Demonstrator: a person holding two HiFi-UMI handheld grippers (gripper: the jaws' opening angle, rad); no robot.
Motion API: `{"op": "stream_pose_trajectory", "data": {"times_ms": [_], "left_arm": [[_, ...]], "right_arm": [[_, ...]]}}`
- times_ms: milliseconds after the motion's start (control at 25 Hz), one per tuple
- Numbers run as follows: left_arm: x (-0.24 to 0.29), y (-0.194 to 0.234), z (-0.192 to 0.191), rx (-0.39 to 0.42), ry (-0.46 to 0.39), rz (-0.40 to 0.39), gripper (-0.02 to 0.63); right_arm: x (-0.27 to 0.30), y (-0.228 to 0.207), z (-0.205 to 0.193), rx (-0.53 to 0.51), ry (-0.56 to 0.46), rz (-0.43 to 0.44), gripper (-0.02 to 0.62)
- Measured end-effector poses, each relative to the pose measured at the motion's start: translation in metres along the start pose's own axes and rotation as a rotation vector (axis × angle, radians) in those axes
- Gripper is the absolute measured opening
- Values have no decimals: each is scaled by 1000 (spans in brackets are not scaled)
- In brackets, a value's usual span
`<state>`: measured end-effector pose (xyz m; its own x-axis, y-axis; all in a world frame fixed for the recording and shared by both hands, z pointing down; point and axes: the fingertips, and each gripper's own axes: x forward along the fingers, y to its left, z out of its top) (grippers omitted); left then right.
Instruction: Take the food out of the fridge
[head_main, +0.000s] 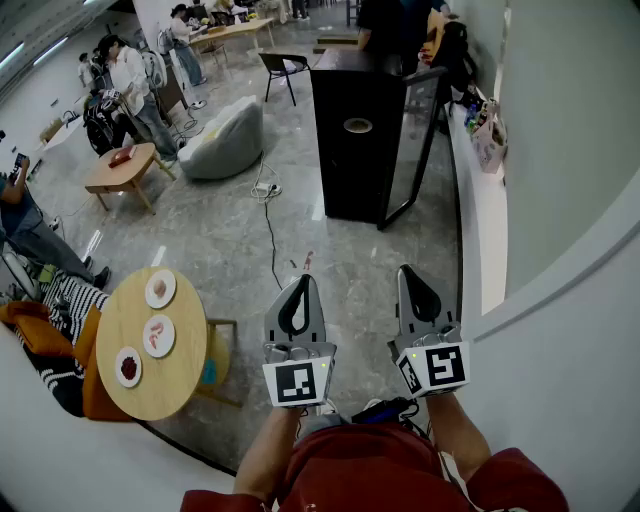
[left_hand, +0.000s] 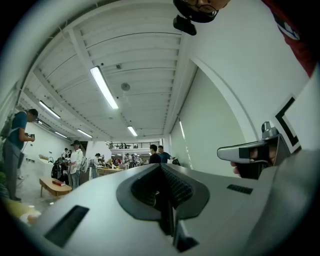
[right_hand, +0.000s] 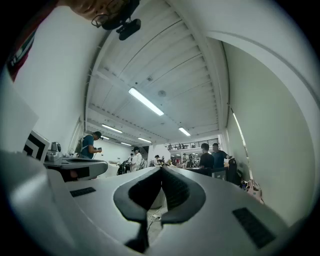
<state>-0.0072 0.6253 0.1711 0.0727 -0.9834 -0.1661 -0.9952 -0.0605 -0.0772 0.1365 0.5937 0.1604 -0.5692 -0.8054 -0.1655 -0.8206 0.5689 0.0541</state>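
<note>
Grey floor (head_main: 230, 250) led to black fridge (head_main: 355, 150), door ajar, contents hidden. Round table (head_main: 175, 385) held 3 plates (head_main: 147, 341) w/ food (head_main: 158, 334). Left gripper (head_main: 302, 285) & right gripper (head_main: 410, 272) both closed, empty.

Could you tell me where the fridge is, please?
In the head view, the black fridge stands upper centre, door ajar, beside the white counter on its right.

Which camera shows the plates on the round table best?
The head view: it looks down on all three plates on the round table. Both gripper views aim across the room toward the ceiling, and no plates show there.
</note>
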Motion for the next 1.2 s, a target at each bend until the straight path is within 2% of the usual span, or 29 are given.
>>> {"op": "stream_pose_trajectory", "data": {"times_ms": [80,200,360,600,720,840,1200], "left_arm": [[1,-3,7,-49,-50,10,12],[1,-5,8,-70,-65,14,12],[0,-9,5,-47,-34,15,12],[1,-26,8,-68,-56,3,12],[6,-38,4,-65,-38,0,12],[9,-49,-5,-14,16,-15,12],[24,-84,-11,-16,14,-5,12]], "right_arm": [[0,1,-1,-2,1,4,21],[-2,1,-1,-3,0,6,21],[-5,-3,-1,-3,2,6,22],[-14,-14,-3,-1,8,1,21],[-19,-26,-2,-6,4,-8,21],[-24,-41,-3,5,3,-21,21],[-40,-82,-11,5,16,-17,21]]}}
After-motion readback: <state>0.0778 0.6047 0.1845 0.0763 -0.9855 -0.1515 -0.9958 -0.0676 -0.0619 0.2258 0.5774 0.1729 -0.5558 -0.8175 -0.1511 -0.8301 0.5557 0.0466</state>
